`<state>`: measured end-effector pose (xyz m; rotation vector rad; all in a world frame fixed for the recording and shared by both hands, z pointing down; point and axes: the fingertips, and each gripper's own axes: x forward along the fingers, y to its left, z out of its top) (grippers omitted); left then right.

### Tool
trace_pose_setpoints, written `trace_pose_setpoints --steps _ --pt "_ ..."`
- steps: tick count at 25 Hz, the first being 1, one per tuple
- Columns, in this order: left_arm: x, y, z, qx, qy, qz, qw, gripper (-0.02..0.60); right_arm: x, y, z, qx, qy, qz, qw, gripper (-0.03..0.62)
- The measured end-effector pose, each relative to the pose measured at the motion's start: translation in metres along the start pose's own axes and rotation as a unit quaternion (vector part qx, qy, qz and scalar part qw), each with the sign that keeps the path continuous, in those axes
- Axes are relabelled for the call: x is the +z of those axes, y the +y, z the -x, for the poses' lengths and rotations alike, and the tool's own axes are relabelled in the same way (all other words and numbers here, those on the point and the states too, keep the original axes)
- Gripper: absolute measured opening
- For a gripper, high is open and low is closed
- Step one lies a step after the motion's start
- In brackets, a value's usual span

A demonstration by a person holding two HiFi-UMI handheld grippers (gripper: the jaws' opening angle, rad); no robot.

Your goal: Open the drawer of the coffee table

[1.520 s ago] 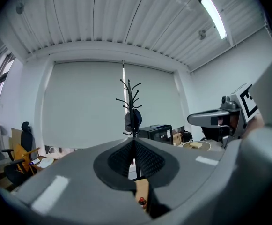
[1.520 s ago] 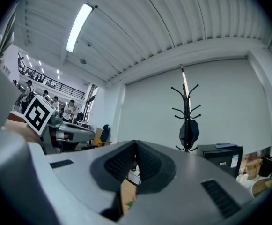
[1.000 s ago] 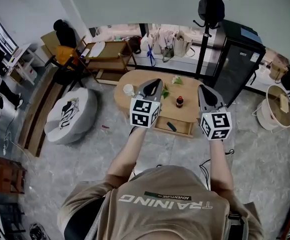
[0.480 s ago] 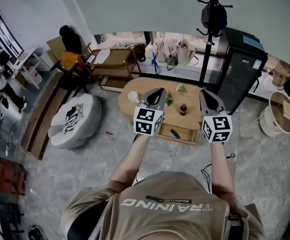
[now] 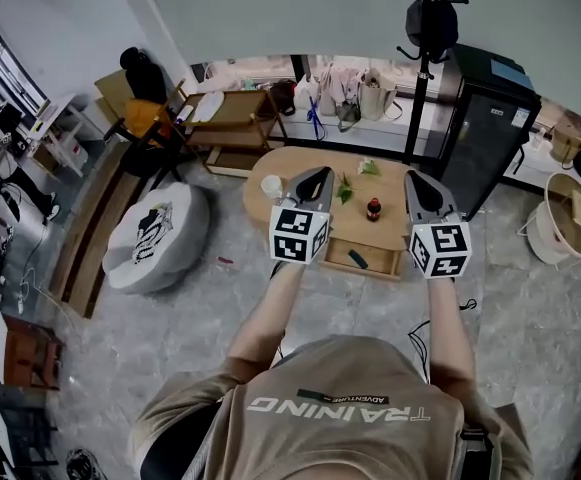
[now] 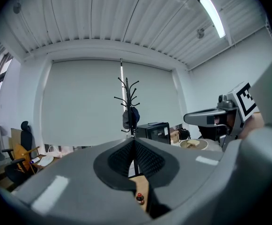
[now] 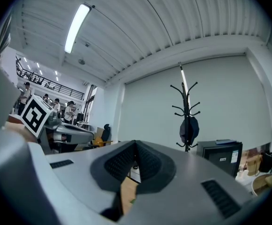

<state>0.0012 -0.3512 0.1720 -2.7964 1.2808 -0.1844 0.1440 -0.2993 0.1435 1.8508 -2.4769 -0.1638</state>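
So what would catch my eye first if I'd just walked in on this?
Most striking are the left hand-held gripper and the right hand-held gripper, each bearing a cube of black-and-white square markers, held level side by side in front of the person, jaws closed and empty. Just beyond them stands an oval wooden coffee table with its drawer pulled open. Behind it rises a tall black coat rack.

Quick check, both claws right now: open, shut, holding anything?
Left claw: closed, nothing between its jaws.
Right claw: closed, nothing between its jaws.
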Motion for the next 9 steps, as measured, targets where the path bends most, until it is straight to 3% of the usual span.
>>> trace_pose_setpoints --steps 9 --pt "-0.0004 0.0013 0.0017 0.001 -0.007 0.007 1.0 0.005 -0.0004 0.0017 -0.0022 0.009 -0.01 -0.019 1.0 0.006"
